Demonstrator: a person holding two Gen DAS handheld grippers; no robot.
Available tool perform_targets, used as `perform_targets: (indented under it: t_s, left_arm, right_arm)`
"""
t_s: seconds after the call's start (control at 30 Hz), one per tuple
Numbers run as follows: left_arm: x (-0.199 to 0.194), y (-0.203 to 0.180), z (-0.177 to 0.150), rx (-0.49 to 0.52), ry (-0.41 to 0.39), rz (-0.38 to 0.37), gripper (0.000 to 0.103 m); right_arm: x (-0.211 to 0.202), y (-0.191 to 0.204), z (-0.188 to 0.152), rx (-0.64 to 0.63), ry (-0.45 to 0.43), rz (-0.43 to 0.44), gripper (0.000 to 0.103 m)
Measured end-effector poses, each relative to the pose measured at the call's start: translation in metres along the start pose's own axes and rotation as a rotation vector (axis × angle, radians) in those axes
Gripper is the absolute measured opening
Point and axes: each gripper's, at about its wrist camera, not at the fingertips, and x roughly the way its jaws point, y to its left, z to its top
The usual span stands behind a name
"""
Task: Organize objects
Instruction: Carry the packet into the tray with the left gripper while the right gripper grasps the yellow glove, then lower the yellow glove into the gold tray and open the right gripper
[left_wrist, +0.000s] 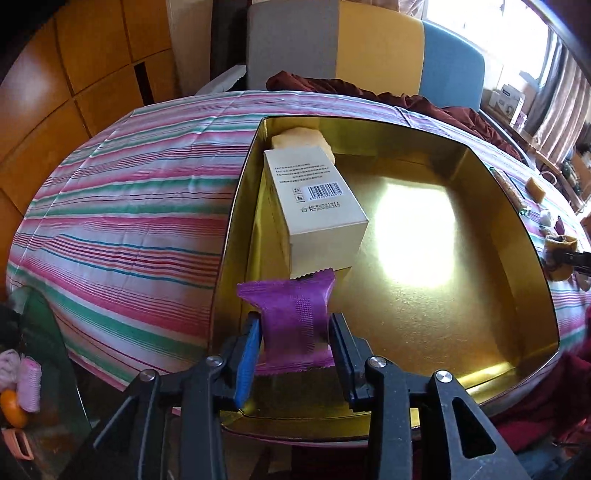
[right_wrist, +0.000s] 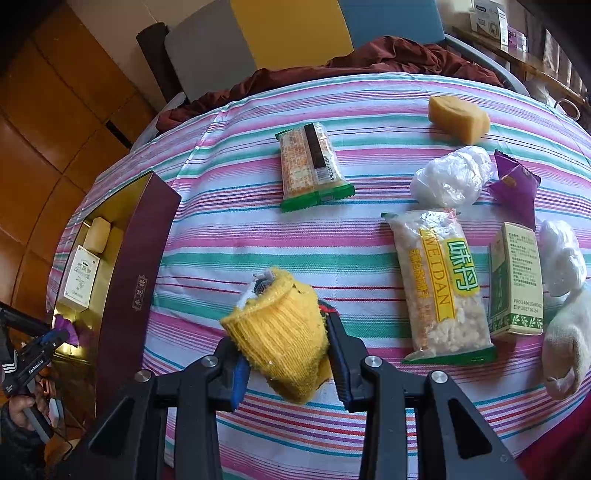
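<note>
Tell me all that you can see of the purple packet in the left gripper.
The purple packet is a small glossy foil-like pouch with zigzag-cut ends and a textured seal strip down its middle. The left gripper pinches it from both sides, wrinkling it. It is held above the near left corner of the gold box, just in front of the white carton.

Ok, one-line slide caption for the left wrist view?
Left gripper holds a purple packet over the gold tray, near a white box.
</note>
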Motion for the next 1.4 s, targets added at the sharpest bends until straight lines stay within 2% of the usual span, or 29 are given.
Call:
perform_targets:
  t_s: [0.2, 0.4, 0.53, 0.63, 0.8, 0.97, 1.2, 1.4]
  left_arm:
    - [-0.011, 0.001, 0.002, -0.017, -0.044, 0.006, 0.042]
    - [-0.040, 0.003, 0.007, -0.081, -0.144, 0.007, 0.053]
    - [-0.054, 0.002, 0.010, -0.108, -0.182, -0.004, 0.056]
    - [-0.059, 0.002, 0.011, -0.107, -0.195, -0.011, 0.057]
    - [-0.062, 0.000, 0.009, -0.110, -0.208, -0.012, 0.057]
    - [-0.060, 0.003, 0.005, -0.126, -0.200, -0.013, 0.058]
    - [-0.064, 0.025, 0.000, -0.192, -0.211, 0.002, 0.058]
    - [-0.072, 0.060, -0.006, -0.282, -0.240, 0.039, 0.061]
  right_arm:
    - [0.001, 0.000, 0.000, -0.003, 0.003, -0.003, 0.037]
    - [0.001, 0.001, 0.001, -0.007, 0.001, -0.014, 0.037]
    - [-0.009, 0.004, 0.003, -0.004, -0.028, -0.039, 0.036]
    - [-0.020, 0.015, 0.007, -0.009, -0.060, -0.022, 0.036]
    - [-0.040, 0.057, 0.014, -0.094, -0.100, 0.026, 0.036]
    - [-0.043, 0.121, 0.014, -0.223, -0.092, 0.132, 0.036]
    - [-0.014, 0.211, 0.001, -0.396, 0.029, 0.283, 0.036]
    - [0.027, 0.276, -0.019, -0.514, 0.149, 0.315, 0.037]
